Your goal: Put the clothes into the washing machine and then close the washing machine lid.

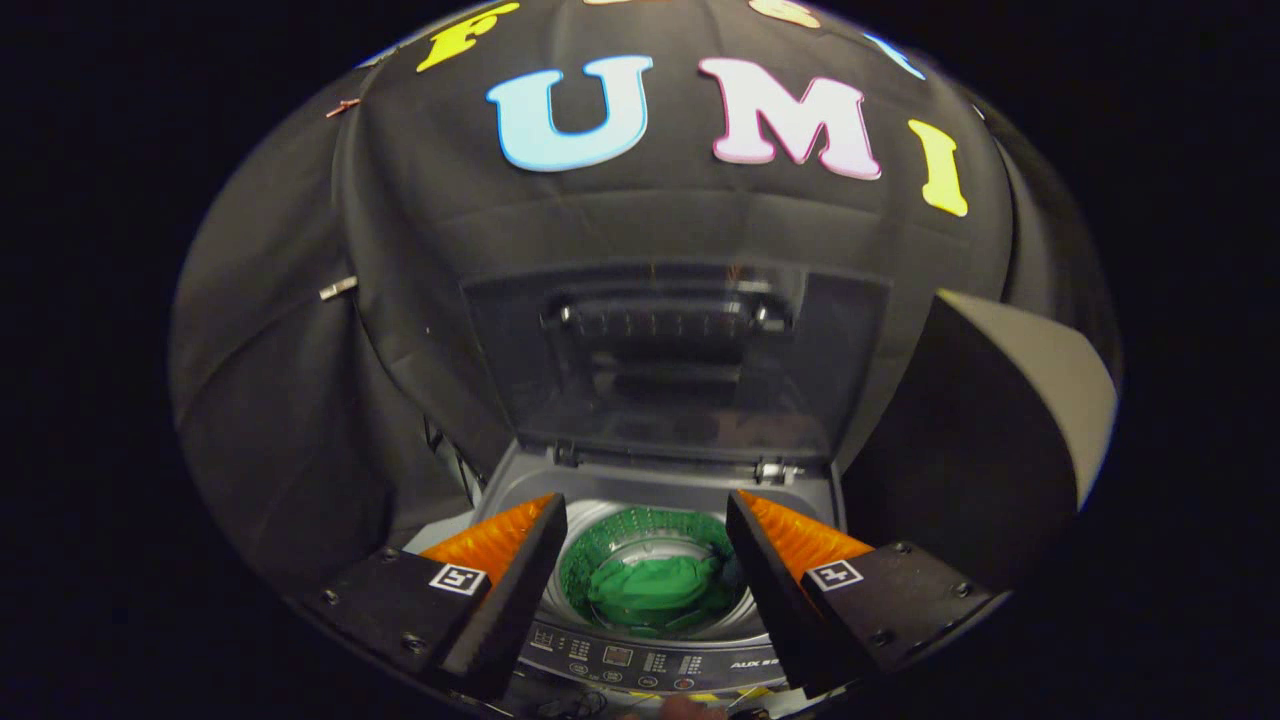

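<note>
My hand-held gripper [645, 560] hangs above the front of the washer [650, 660], its fingers [520, 580] spread wide apart with nothing between them but open air. Nearest to me, just under the fingertips, runs the control panel [640, 665], a curved dark strip with small buttons and a little display; I cannot make out its markings. At the very near edge below the panel something small and blurred shows, too dim to tell what.

Just beyond the panel, framed between my two fingers, the drum [600, 555] opens upward, its wall perforated and tinted green. The clothes [650, 590] lie at the bottom of the drum as one crumpled green bundle, a little to the right of centre, well below the fingers and not touched by them.

Farther on, the grey top deck of the washer rises to the hinges [780, 468] at its back edge. The lid [670, 350] stands open from there, tilted up and back, dark and see-through, with a handle bar [660, 318] across its upper part.

To the right of the lid a dark panel [1010, 400] with a pale edge stands close by. Behind everything hangs the black cloth wall [300, 400], with a small metal clip [338, 289] on it at far left.
</note>
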Tool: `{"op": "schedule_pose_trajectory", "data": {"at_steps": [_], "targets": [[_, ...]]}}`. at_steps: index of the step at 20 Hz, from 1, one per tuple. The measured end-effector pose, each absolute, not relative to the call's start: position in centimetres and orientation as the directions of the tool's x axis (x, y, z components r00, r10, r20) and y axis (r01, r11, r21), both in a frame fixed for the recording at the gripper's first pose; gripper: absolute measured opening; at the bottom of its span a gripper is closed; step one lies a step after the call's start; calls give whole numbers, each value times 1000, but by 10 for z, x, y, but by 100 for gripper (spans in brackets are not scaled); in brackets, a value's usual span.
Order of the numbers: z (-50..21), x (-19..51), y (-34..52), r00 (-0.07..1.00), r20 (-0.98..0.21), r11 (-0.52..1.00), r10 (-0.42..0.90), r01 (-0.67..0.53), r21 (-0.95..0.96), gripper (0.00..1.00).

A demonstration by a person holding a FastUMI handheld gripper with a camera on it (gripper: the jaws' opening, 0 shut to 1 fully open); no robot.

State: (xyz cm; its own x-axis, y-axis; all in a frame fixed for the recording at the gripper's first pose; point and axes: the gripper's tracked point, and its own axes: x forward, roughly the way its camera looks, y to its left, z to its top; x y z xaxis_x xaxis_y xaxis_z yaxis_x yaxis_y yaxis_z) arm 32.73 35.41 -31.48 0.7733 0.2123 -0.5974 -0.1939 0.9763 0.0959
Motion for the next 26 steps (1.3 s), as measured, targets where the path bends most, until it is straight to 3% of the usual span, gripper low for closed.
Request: {"op": "schedule_pose_trajectory", "data": {"at_steps": [7,12,17,26], "targets": [[-197,366,345,893,-392,975,223,-196,109,100],[-147,426,337,931,-327,986,163,-145,78,99],[-145,483,347,940,-302,987,161,-149,62,99],[-209,535,345,900,-416,991,133,-132,33,100]]}}
